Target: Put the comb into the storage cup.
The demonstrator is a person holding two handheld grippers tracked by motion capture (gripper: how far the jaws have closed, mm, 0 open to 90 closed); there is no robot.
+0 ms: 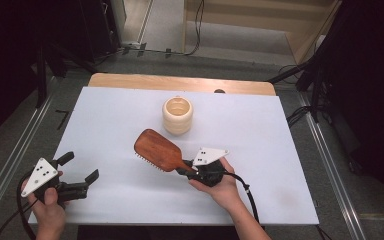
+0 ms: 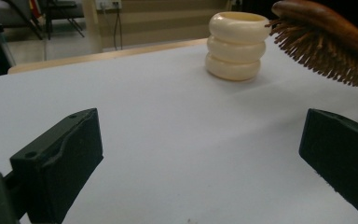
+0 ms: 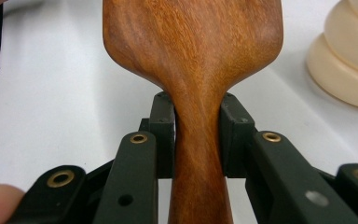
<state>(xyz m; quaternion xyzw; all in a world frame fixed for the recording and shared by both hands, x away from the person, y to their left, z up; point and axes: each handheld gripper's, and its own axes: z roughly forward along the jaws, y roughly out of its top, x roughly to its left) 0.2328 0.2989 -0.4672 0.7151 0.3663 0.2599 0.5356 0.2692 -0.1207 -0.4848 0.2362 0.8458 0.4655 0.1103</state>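
A wooden paddle hairbrush (image 1: 158, 150) hangs above the white table, bristles facing down. My right gripper (image 1: 186, 169) is shut on its handle; in the right gripper view both pads (image 3: 164, 122) press the narrow neck of the hairbrush (image 3: 193, 60). A cream ribbed cup (image 1: 177, 115) stands upright behind the brush, toward the table's back. My left gripper (image 1: 80, 174) sits at the front left corner with its jaws wide apart and nothing between them. Its view looks across the table at the cup (image 2: 237, 45) and the brush bristles (image 2: 324, 51) at upper right.
The white sheet (image 1: 260, 135) covers a wooden table whose bare back edge (image 1: 180, 82) shows. Black stands and cables (image 1: 310, 90) flank the table on the floor. Each gripper trails a cable off the front edge.
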